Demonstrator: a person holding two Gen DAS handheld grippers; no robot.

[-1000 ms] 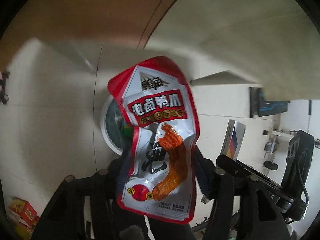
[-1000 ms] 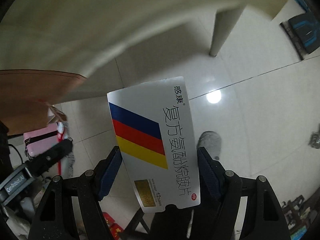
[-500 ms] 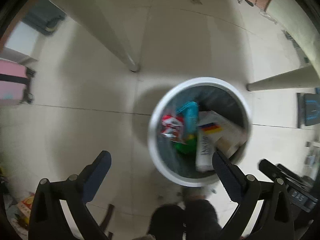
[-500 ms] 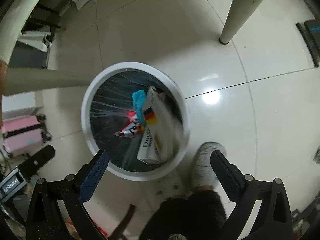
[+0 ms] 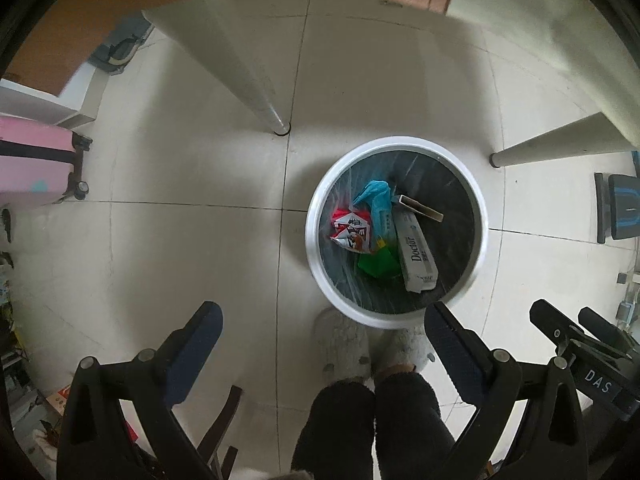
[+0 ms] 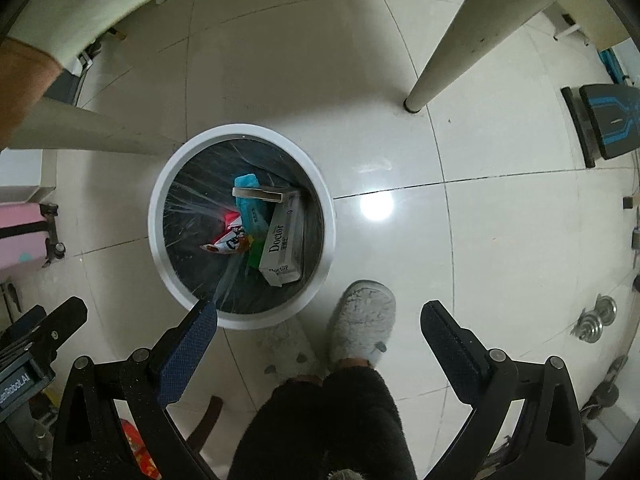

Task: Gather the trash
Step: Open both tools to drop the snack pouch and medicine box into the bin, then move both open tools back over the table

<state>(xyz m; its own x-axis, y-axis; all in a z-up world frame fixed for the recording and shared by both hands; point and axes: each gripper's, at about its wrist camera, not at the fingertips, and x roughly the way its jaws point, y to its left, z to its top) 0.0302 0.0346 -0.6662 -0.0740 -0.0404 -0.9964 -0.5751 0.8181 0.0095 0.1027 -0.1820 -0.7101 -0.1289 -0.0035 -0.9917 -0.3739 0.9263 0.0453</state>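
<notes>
Left wrist: trash bin [image 5: 316, 236] lies beyond wide, empty jaws.

The left claw [image 5: 322, 328] and right claw [image 6: 318, 326] share one build — black triangular frames with round silver screws and dark blue textured pads. The person wears fuzzy black trousers [image 6: 320, 428] and pale grey fluffy slippers [image 6: 362, 326].

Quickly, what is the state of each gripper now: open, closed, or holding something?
Left gripper: open, holding nothing, above the trash bin.
Right gripper: open, holding nothing.
</notes>
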